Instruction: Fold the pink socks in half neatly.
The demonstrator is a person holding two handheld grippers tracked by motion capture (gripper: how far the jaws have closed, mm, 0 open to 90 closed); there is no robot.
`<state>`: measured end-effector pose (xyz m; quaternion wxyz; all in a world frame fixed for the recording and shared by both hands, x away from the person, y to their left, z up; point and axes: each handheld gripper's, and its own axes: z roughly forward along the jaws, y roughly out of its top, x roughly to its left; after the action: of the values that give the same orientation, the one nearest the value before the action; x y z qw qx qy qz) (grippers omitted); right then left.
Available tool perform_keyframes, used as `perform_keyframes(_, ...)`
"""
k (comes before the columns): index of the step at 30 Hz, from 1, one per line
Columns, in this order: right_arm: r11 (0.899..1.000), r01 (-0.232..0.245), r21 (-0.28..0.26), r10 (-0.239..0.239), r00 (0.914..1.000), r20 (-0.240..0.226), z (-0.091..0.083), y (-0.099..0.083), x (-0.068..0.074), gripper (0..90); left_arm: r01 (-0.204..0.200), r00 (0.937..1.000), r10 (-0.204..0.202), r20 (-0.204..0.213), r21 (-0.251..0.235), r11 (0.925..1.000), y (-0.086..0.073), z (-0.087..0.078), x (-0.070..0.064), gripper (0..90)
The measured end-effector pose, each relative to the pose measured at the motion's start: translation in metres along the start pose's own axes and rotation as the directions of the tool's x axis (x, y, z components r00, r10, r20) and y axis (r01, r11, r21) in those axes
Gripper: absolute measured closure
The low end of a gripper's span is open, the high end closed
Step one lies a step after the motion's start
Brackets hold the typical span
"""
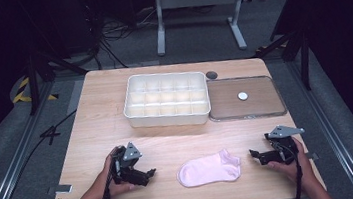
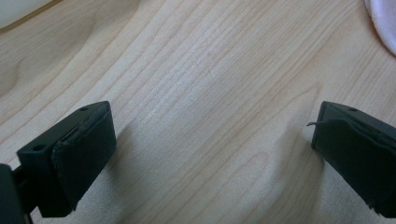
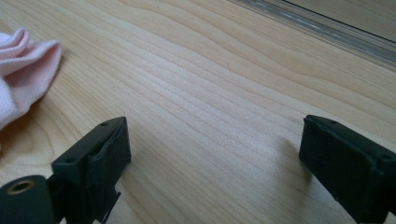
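Note:
A pink ankle sock (image 1: 208, 169) lies flat on the wooden table (image 1: 101, 123) near the front edge, between my two grippers. My left gripper (image 1: 150, 175) rests on the table to the sock's left, open, with bare wood between its jaws (image 2: 212, 154). A corner of the sock (image 2: 384, 21) shows at the upper right of the left gripper view. My right gripper (image 1: 254, 155) sits to the sock's right, also open over bare wood (image 3: 215, 154). The sock's cuff (image 3: 25, 70) lies at the left edge of the right gripper view.
A white tray with several small compartments (image 1: 166, 99) stands at the table's middle back. To its right lies a clear lid (image 1: 245, 99) with a small white disc (image 1: 242, 95) on it. A dark round mark (image 1: 211, 75) sits behind it.

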<state>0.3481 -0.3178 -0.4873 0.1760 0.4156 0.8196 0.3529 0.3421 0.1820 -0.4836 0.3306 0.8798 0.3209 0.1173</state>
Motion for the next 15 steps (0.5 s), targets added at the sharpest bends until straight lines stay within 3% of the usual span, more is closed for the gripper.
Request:
perform_keyframes(4, 1.0, 0.001, 0.002, -0.001, 1.0, 0.0, 0.0, 0.0002, -0.0001, 9.3, -0.034, 0.9988, 0.034, 0.036, -0.007, 0.9994, 0.0017, 0.0023, 0.0037, 0.0)
perform_keyframes(7, 1.0, -0.017, -0.004, 0.017, 0.9998, 0.007, -0.0022, -0.0009, -0.0002, 14.6, -0.049, 0.9974, 0.049, 0.054, -0.006, 0.9988, 0.0047, 0.0049, 0.0048, 0.0)
perform_keyframes(15, 1.0, -0.017, -0.004, 0.017, 0.9998, -0.002, -0.0056, 0.0004, 0.0022, 22.7, -0.049, 0.9973, 0.05, 0.054, -0.009, 0.9987, 0.0065, 0.0067, 0.004, 0.1)
